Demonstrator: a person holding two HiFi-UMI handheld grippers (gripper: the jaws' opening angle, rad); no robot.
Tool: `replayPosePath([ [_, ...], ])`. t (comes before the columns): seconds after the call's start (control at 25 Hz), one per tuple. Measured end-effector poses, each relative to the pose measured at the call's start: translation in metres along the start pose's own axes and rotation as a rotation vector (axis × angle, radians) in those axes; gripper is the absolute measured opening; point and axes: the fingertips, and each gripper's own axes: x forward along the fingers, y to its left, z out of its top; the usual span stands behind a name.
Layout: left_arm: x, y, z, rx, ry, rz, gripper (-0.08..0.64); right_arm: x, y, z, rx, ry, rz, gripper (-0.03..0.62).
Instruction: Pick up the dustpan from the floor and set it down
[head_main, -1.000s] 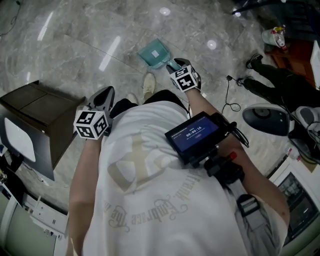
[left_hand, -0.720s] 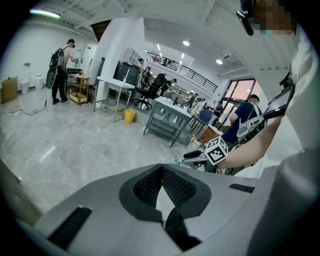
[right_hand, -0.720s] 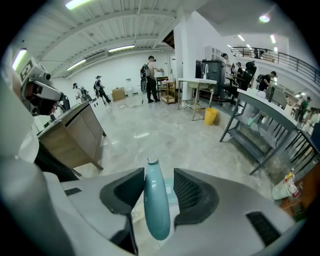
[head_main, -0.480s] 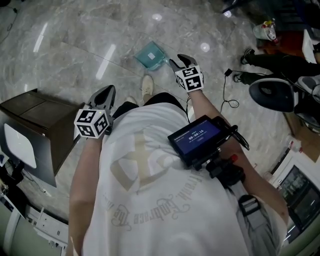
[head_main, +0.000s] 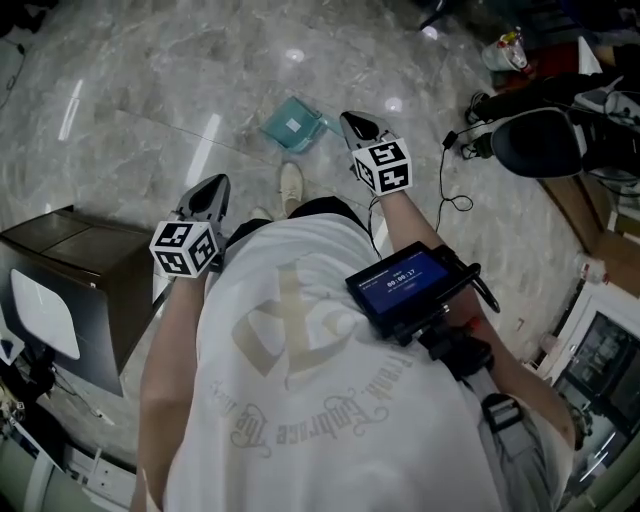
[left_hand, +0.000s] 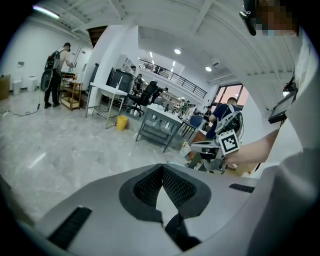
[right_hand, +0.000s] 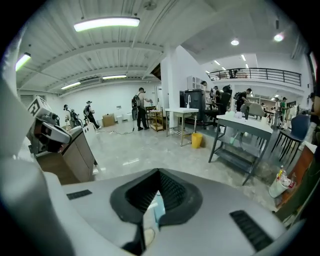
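Now R gripper (head_main: 353, 123) jaws just closed empty, dustpan (head_main: 290, 125) on floor (head_main: 140, 80).

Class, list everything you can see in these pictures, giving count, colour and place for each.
dustpan: one, teal, on the grey floor, ahead of the right gripper and apart from it.
cabinet: one, dark brown, on the floor at left.
bin: one, yellow, far across the room.
screen: one, black with blue display, worn at the chest.
shoe: one clearly seen, pale, just short of the dustpan.
left gripper: one, grey, fingers shut, empty.
right gripper: one, grey, fingers just closed, empty.
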Motion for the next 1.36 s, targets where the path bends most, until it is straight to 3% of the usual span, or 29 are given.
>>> replayPosePath([
  [0.52, -0.019, -0.027, 0.005, 0.084, -0.033, -0.119, 0.011, -0.085, 0.075, 0.047, 0.045, -0.193, 0.073, 0.015],
  [0.96, -0.001, -0.032, 0.004, 0.111, -0.006, -0.177, 0.011, -0.089, 0.091, 0.029, 0.083, -0.176, 0.095, 0.015],
  [1.36, 0.002, -0.035, 0.002, 0.119, 0.004, -0.18, 0.011, -0.088, 0.09, 0.029, 0.094, -0.186, 0.1, 0.015],
])
